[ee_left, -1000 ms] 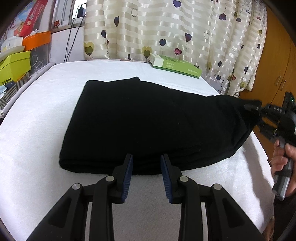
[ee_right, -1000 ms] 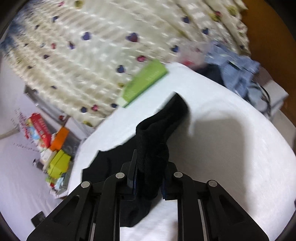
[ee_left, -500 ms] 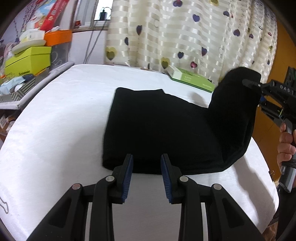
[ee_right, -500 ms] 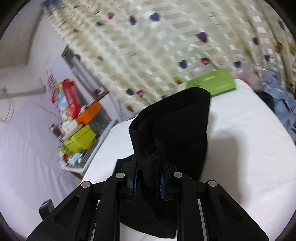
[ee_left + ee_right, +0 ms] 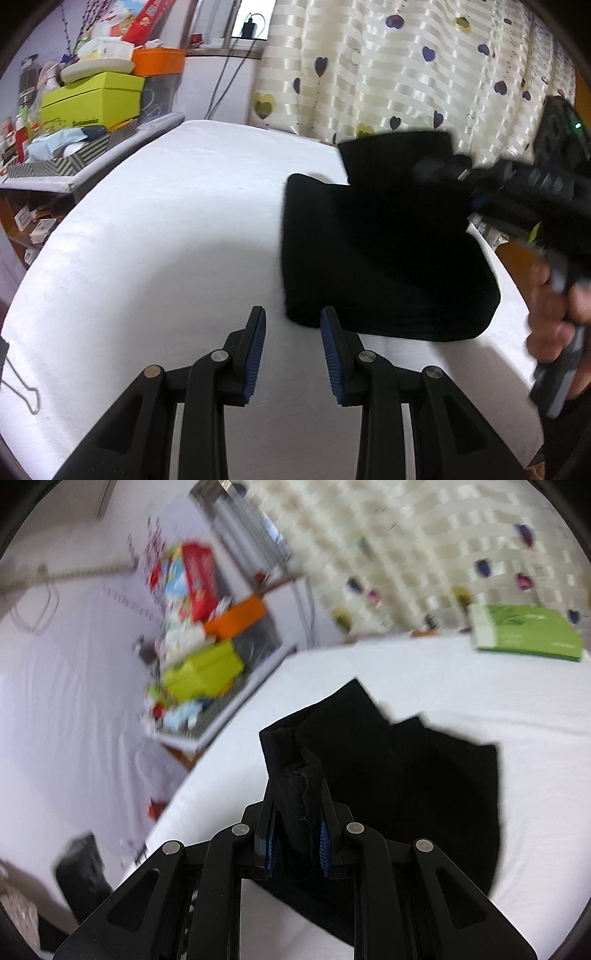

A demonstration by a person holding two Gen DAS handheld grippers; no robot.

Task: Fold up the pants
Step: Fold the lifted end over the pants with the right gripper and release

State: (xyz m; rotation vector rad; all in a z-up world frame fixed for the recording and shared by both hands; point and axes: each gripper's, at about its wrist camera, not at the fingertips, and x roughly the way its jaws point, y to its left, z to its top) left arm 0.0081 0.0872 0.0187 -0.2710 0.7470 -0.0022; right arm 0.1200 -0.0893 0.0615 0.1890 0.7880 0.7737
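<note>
The black pants (image 5: 388, 258) lie partly folded on a white cloth-covered bench (image 5: 166, 229), one end lifted off it. The right tool (image 5: 297, 834) pinches that raised hem; the left tool (image 5: 291, 350) hovers spread over bare cloth beside the pants' near corner. A heart-patterned curtain (image 5: 406, 66) hangs behind, a green box (image 5: 524, 635) lies near it, and a cluttered shelf (image 5: 92, 107) stands at the left.

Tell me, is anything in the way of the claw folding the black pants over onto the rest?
Nothing visible. The right claw is shut on the lifted end of the black pants, with only the pants' own flat part beneath it. The left claw is open at the near edge, beside the fold path. The green box sits far off.
</note>
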